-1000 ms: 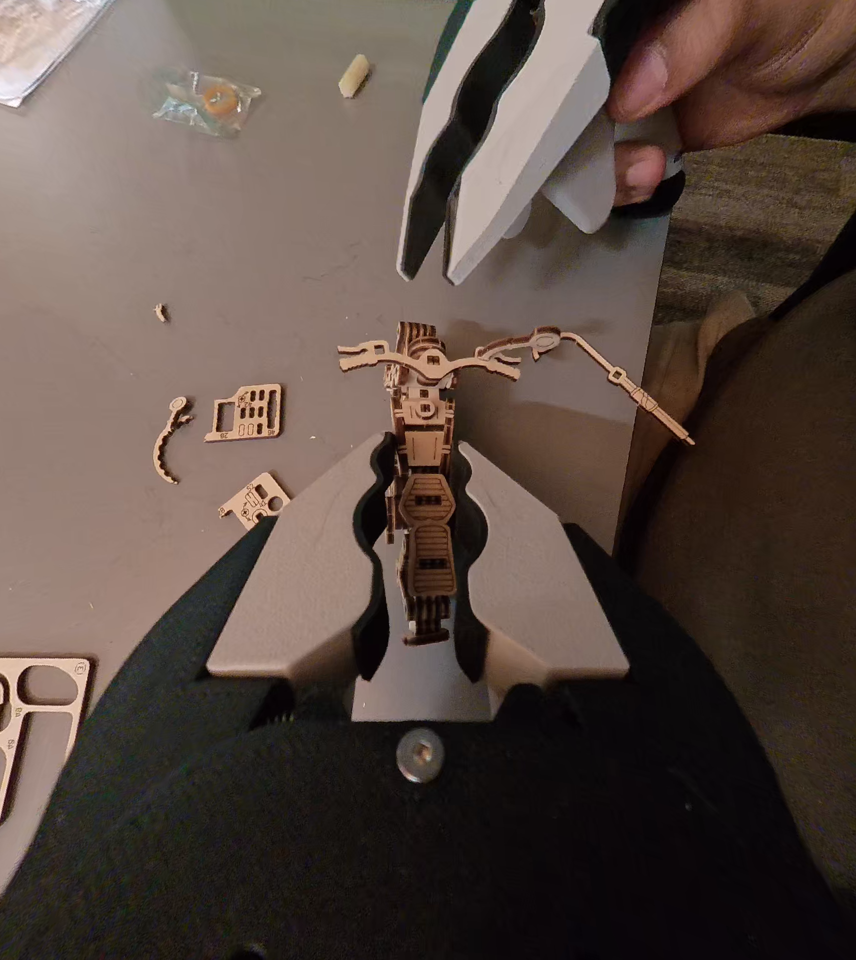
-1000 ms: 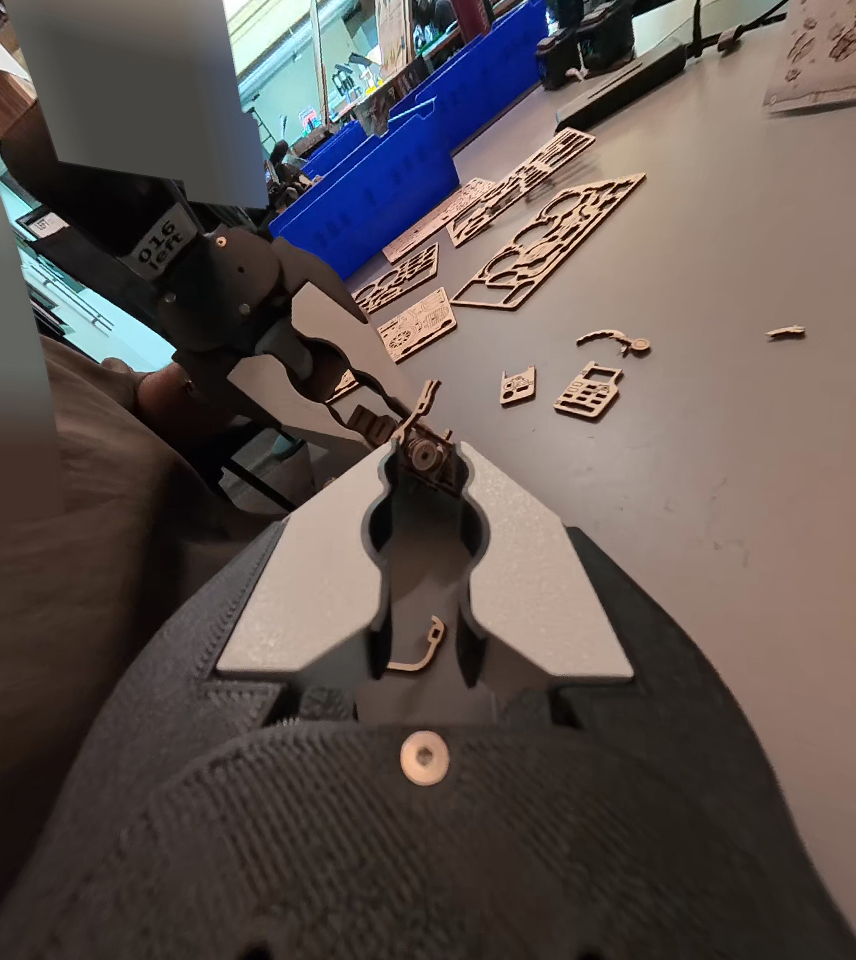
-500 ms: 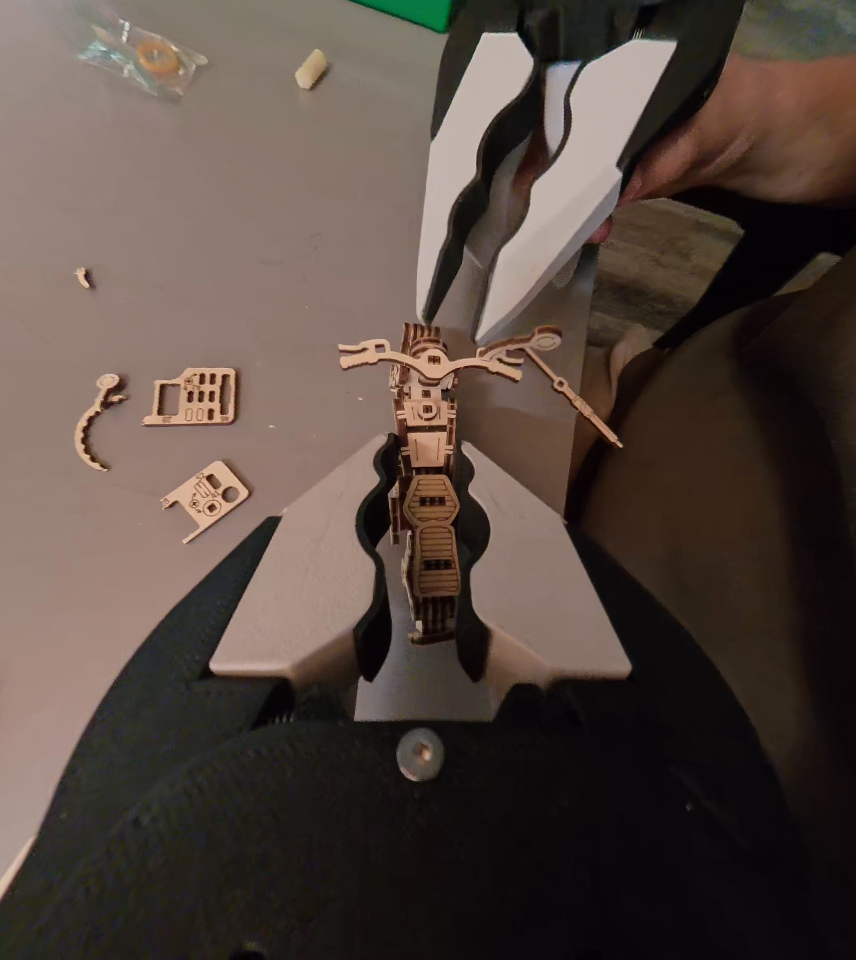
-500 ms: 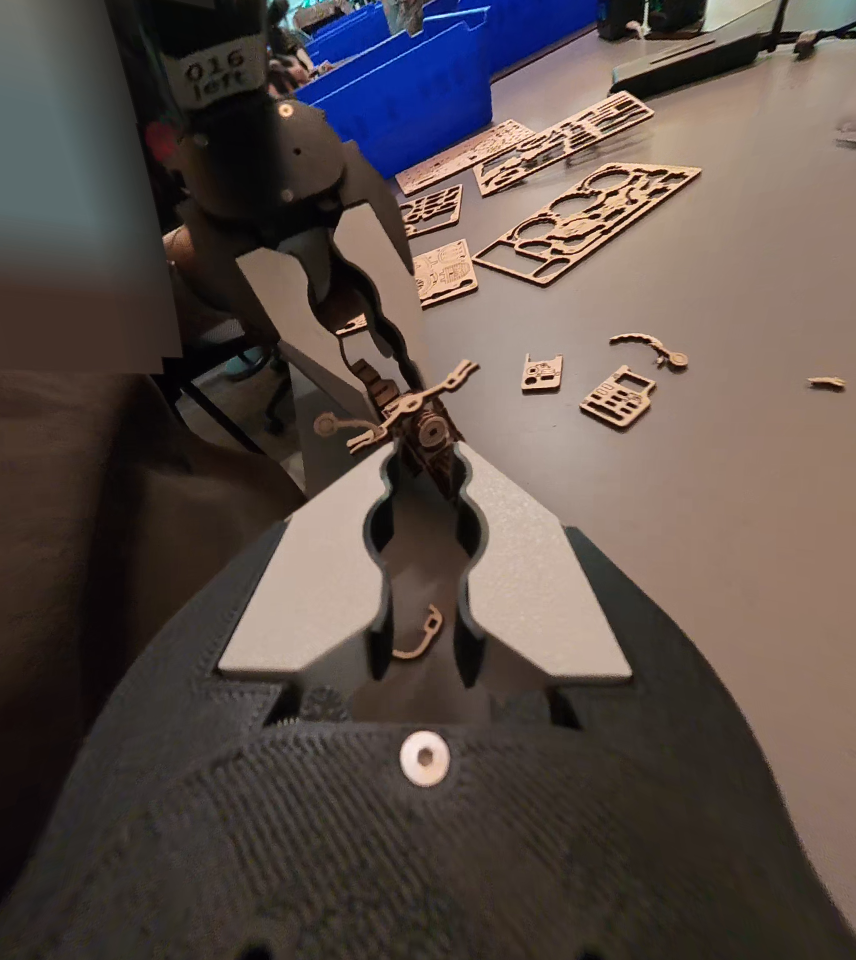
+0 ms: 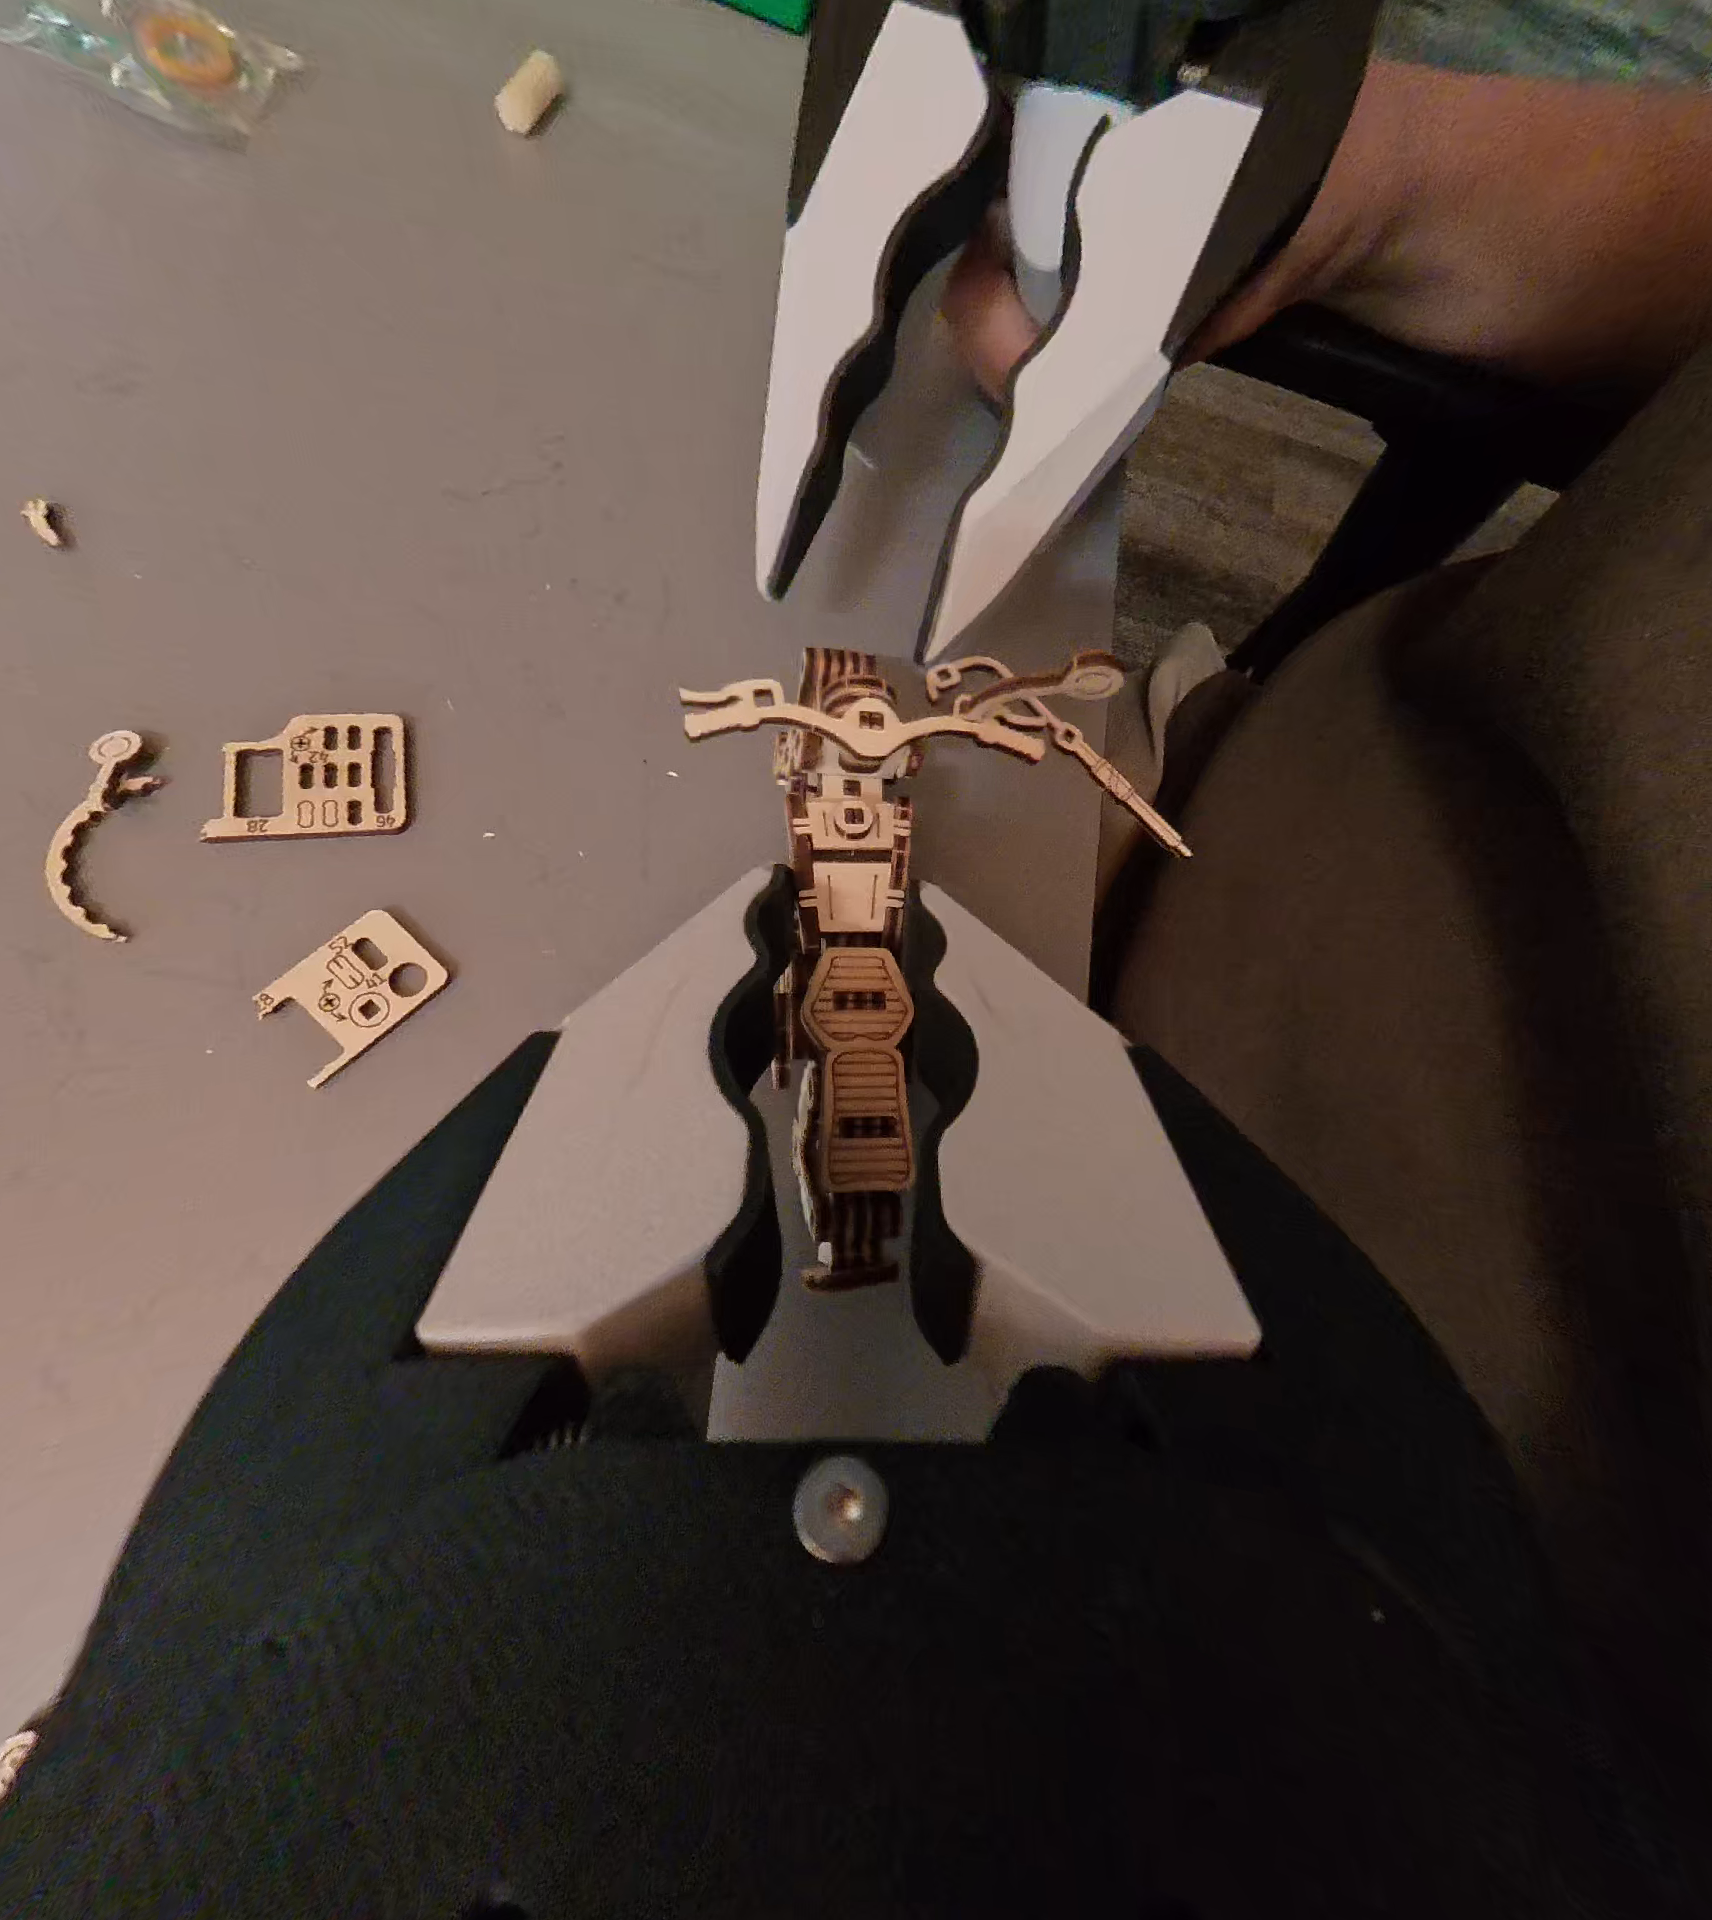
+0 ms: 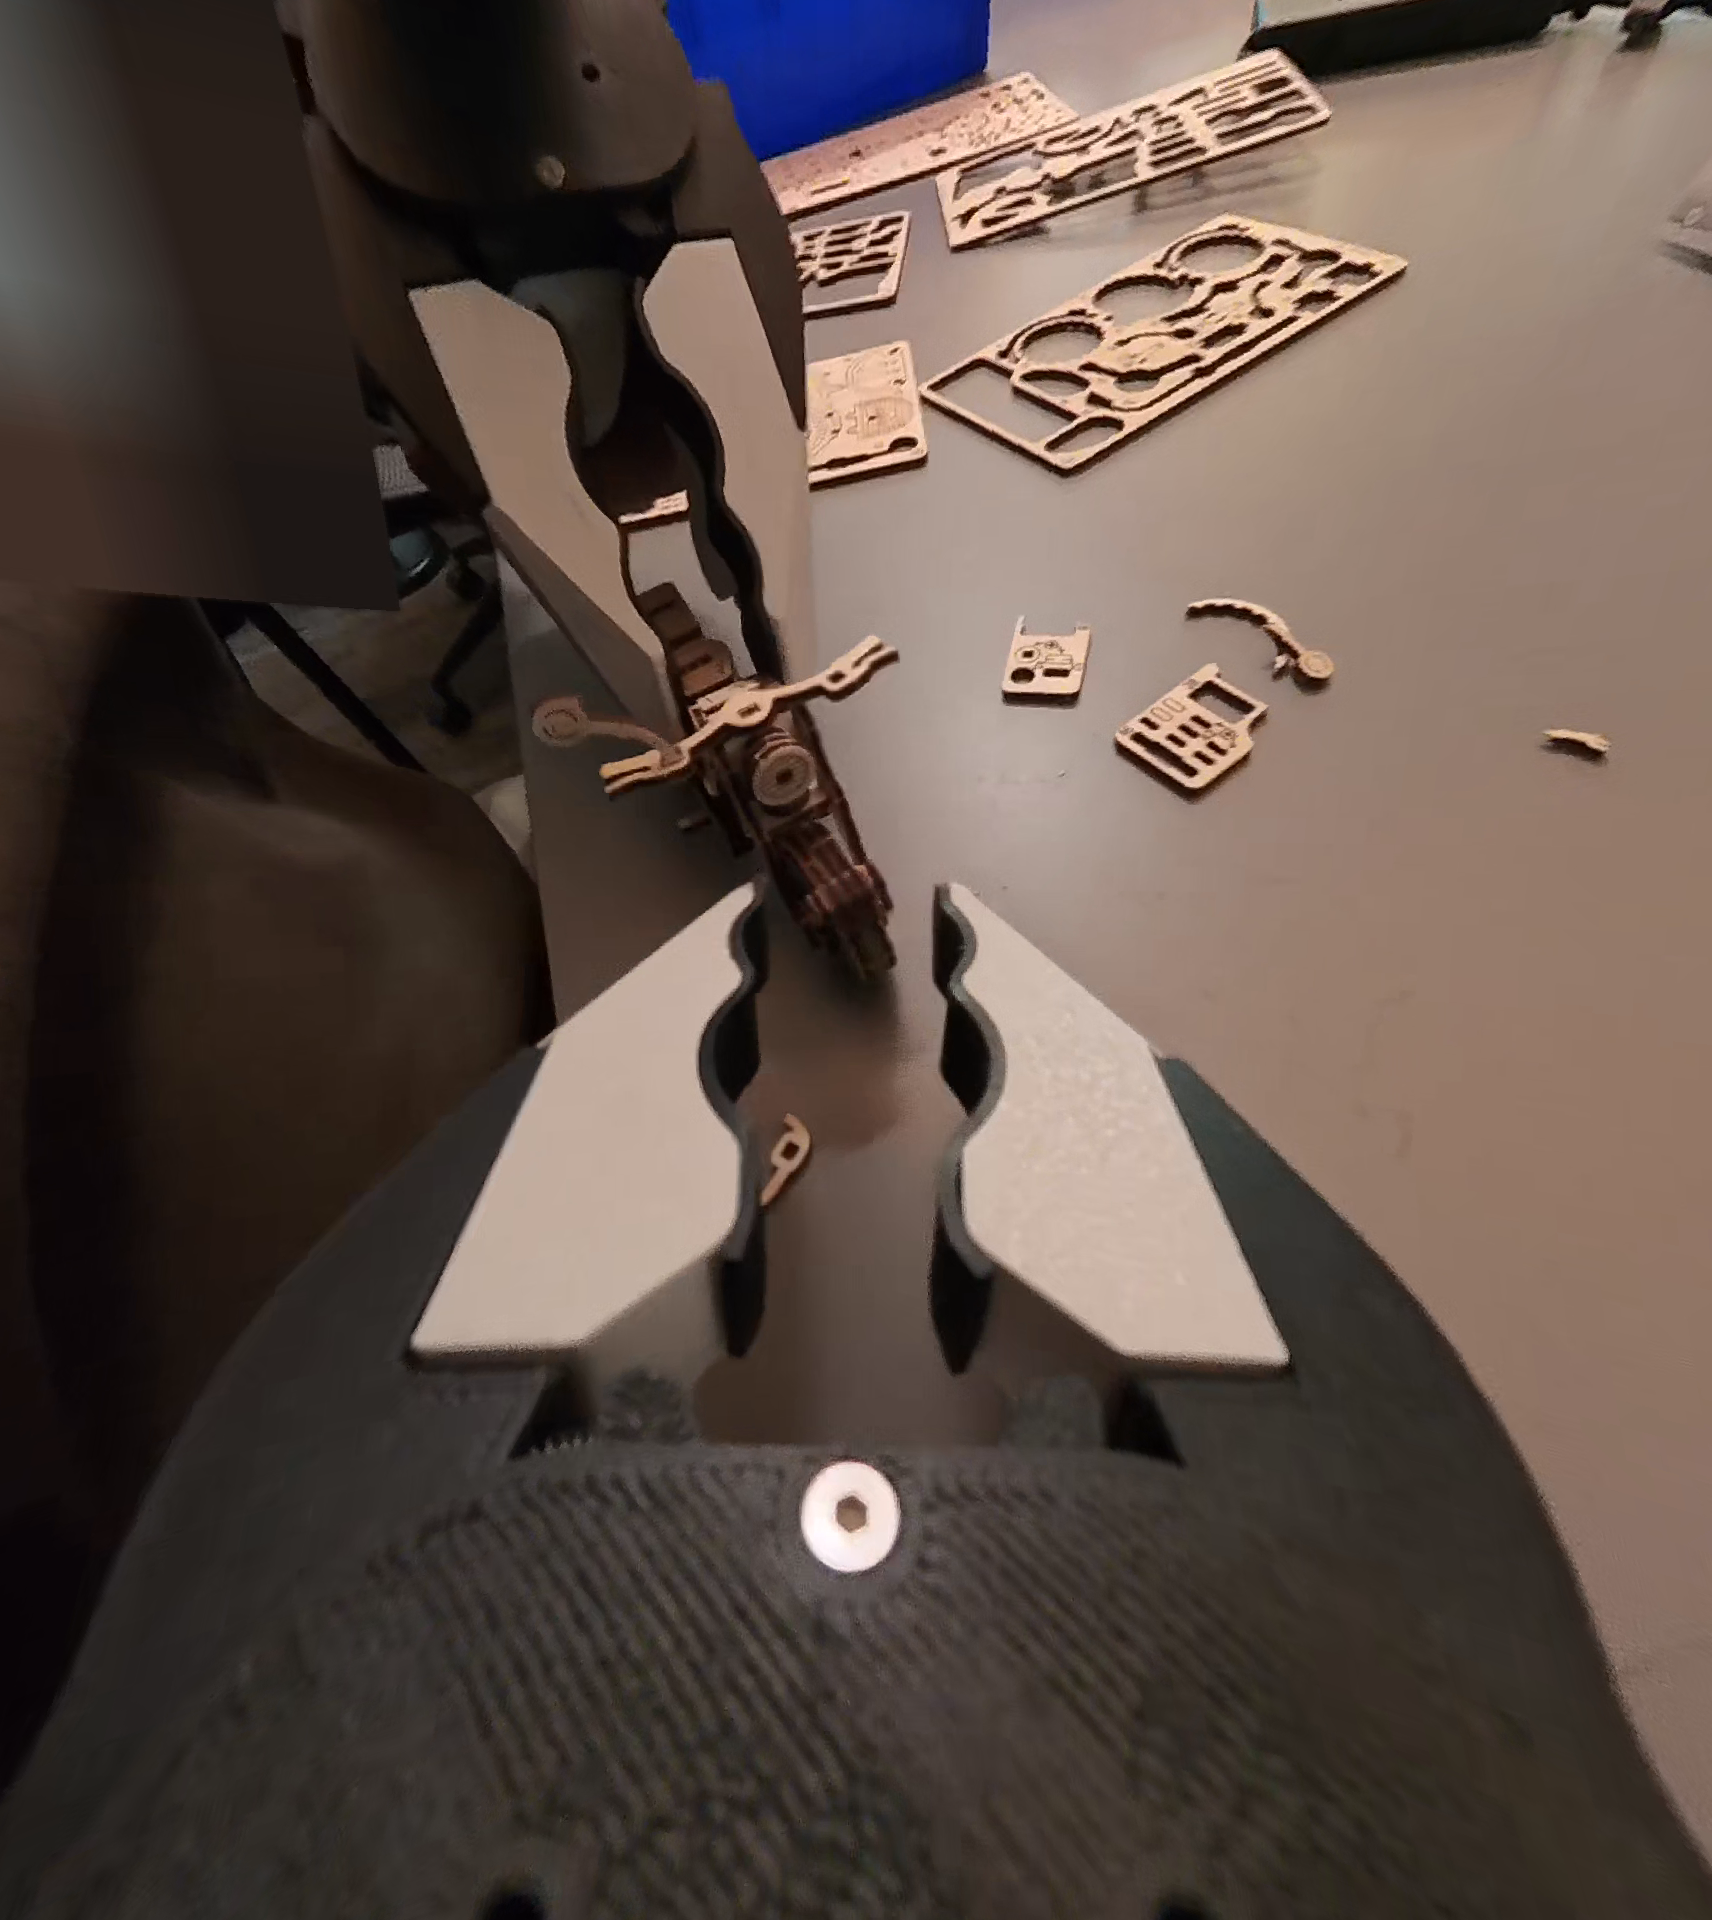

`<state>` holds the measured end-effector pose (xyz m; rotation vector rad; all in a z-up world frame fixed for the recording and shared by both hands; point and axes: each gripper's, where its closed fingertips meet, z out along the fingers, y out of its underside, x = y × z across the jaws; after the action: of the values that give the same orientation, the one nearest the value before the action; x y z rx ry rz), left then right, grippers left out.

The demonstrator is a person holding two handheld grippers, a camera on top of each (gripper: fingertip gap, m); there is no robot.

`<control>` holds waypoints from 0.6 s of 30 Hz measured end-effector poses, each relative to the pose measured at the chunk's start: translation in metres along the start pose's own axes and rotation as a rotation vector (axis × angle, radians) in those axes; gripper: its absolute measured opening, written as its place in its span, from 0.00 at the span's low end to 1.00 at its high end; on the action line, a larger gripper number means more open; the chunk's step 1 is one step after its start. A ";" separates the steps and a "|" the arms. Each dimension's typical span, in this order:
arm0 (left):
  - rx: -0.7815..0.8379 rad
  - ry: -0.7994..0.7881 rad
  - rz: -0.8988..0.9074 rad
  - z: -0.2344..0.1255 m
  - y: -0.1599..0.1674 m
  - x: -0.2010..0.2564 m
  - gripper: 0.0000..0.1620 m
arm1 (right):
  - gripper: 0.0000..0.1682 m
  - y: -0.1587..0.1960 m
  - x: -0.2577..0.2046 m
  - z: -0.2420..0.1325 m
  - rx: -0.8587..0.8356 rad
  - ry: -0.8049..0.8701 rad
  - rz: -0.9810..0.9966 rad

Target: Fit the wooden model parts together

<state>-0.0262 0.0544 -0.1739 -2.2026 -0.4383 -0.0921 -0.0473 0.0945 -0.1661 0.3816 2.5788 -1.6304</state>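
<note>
The wooden motorcycle model (image 5: pixel 852 1039) has handlebars, a mirror and a thin rod sticking out to its right. My left gripper (image 5: pixel 847 894) is shut on its seat and body and holds it above the grey table (image 5: pixel 416 416), near the table's edge. My right gripper (image 5: pixel 852 623) hangs open just beyond the handlebars, tips apart and clear of them. In the right wrist view the right gripper (image 6: pixel 847 899) is open, and the model (image 6: pixel 779 800) is just ahead, held by the left gripper (image 6: pixel 717 644). A small hook-shaped wooden piece (image 6: pixel 784 1158) sits against the right gripper's left finger, unclamped.
Loose parts lie on the table to the left: a toothed curved piece (image 5: pixel 83 842), a slotted plate (image 5: pixel 317 779), a small plate (image 5: pixel 358 987). Cut-out wooden sheets (image 6: pixel 1164 343) and a blue bin (image 6: pixel 831 62) lie farther off. The table edge (image 5: pixel 1106 883) and a person's lap are to the right. My hands' fingertips stand some 6 cm from each other. It is some 6 cm from my right tips to the small hook-shaped wooden piece (image 6: pixel 784 1158).
My right gripper has opened wider and drawn back from the model's handlebars. The left gripper still holds the model and has shifted a little over the table.
</note>
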 end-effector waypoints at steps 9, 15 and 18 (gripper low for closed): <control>0.041 0.121 -0.053 -0.004 -0.005 0.013 0.11 | 0.17 0.013 -0.018 0.008 -0.084 -0.070 -0.078; 0.072 0.219 -0.102 -0.006 -0.007 0.021 0.11 | 0.17 -0.004 -0.028 -0.001 0.027 -0.164 0.001; 0.116 0.281 -0.145 -0.011 -0.011 0.023 0.11 | 0.15 -0.010 -0.030 -0.006 0.068 -0.214 0.048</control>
<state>-0.0074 0.0588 -0.1539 -2.0044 -0.4323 -0.4381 -0.0197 0.0904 -0.1491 0.2550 2.3463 -1.6475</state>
